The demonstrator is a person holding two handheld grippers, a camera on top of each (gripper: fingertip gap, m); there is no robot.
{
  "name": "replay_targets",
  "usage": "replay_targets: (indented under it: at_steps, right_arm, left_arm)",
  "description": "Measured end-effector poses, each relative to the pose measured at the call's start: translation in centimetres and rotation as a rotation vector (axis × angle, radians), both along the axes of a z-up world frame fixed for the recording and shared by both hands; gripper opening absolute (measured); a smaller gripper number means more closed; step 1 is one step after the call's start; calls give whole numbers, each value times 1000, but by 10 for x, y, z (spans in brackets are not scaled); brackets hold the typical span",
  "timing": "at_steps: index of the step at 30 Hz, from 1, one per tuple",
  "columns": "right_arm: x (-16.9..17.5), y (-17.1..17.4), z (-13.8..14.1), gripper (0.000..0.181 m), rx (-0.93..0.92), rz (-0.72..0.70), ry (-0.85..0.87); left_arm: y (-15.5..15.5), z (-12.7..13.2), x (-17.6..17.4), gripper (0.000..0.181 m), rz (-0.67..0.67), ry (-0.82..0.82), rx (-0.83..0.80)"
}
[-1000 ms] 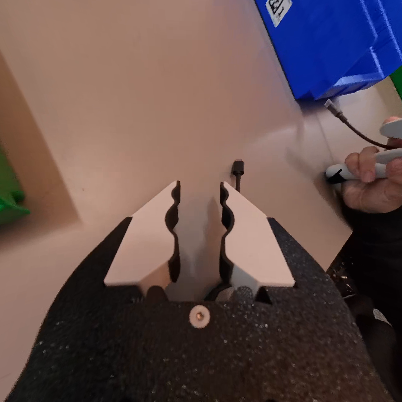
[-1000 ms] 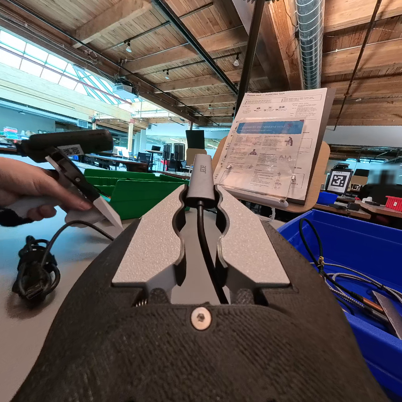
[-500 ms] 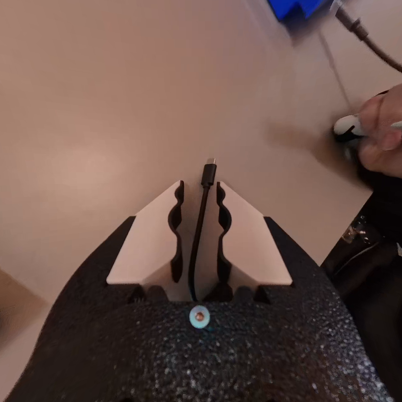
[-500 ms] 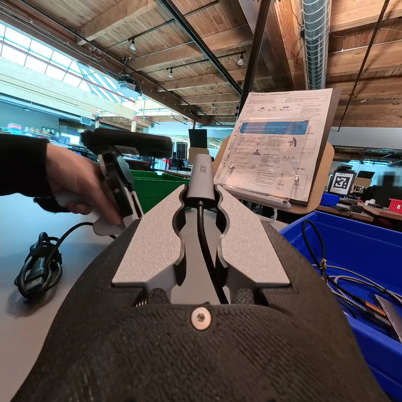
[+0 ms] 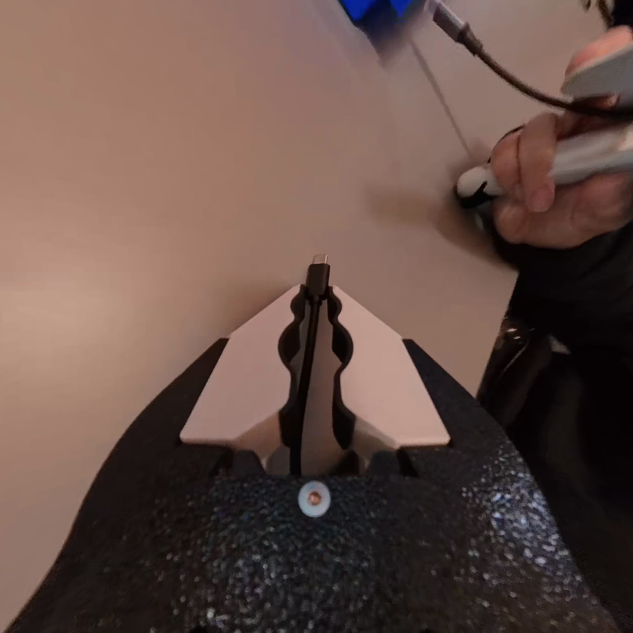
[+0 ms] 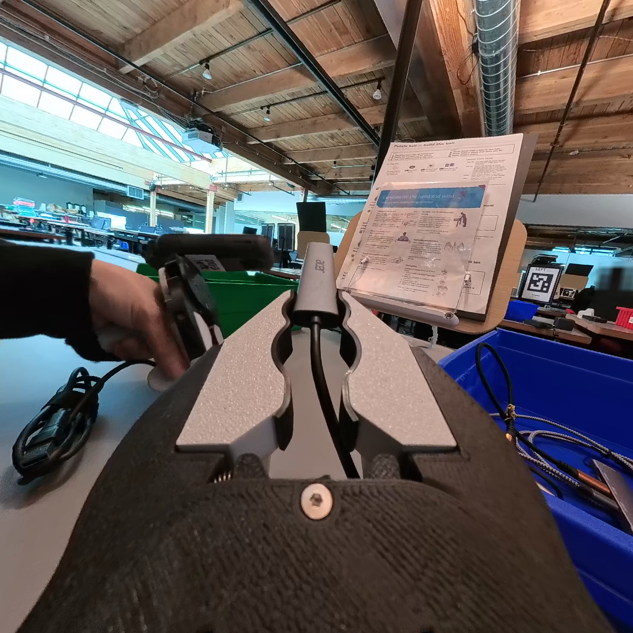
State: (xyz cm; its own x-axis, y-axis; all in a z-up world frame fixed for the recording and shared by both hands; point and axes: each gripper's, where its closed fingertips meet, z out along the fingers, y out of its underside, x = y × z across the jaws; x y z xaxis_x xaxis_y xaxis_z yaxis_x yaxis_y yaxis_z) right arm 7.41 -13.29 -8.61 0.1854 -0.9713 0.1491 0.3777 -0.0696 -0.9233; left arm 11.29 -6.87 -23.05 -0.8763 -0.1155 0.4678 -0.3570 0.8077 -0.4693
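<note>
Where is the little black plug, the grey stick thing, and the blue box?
black plug (image 5: 319, 278), left wrist view, on its black body just past the tong tips.
grey stick adapter (image 6: 315, 279), right wrist view, on its grey side.
blue box (image 6: 561, 387), right wrist view, on its inner back wall.

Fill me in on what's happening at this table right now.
A person works a gripper in each hand. The left gripper is shut on a black cable just behind its small plug, above the bare table. The right gripper is clamped on a grey adapter, beside a blue bin of cables.
</note>
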Motion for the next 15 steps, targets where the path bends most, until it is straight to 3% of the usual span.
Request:
replay_targets:
  at_steps: [4,9,12,15]
  right_arm:
    - [4,-4,-3,22,4,-26,37]
    - [11,-23,-8,22,35,-138,191]
    - [11,-20,-2,22,21,-146,258]
    - [10,-12,-1,22,69,-106,313]
  left_arm:
    - [-2,11,4,10,-84,-299,-88]
    - [-10,72,1,10,-50,-725,-274]
    - [-6,99,-1,10,-20,-961,-235]
    - [-8,118,-7,10,35,-1037,-212]
